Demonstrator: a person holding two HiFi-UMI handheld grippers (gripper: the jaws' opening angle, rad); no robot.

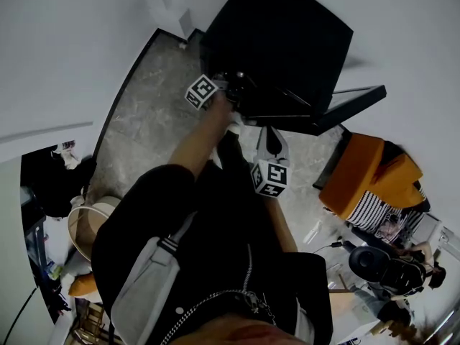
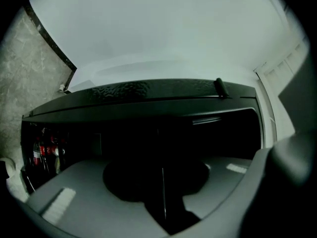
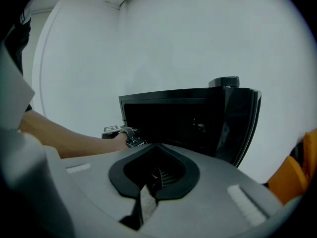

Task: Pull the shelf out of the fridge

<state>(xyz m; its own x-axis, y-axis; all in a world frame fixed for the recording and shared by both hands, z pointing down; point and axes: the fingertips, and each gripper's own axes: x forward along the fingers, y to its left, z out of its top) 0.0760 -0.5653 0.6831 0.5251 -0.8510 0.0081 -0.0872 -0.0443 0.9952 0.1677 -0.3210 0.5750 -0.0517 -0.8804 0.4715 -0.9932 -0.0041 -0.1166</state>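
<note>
The black mini fridge (image 1: 277, 42) stands against the white wall with its door (image 1: 352, 106) swung open to the right. My left gripper (image 1: 231, 86) reaches into the fridge's opening; its marker cube (image 1: 202, 92) sits just outside. In the left gripper view the fridge's inside (image 2: 148, 138) is dark, a thin pale edge (image 2: 205, 120) shows in it, and I cannot make out the shelf or whether the jaws hold anything. My right gripper (image 1: 272, 136) hangs back in front of the fridge, shut (image 3: 146, 205) and empty. The right gripper view shows the left arm (image 3: 74, 142) at the opening.
Grey stone floor (image 1: 144, 121) runs left of the fridge. An orange bag (image 1: 366, 175) with striped cloth lies right of the door, and a black rounded thing (image 1: 374, 264) sits nearer me. Red-labelled bottles (image 2: 43, 152) stand inside the fridge's left side. A round pale thing (image 1: 86, 225) is at my left.
</note>
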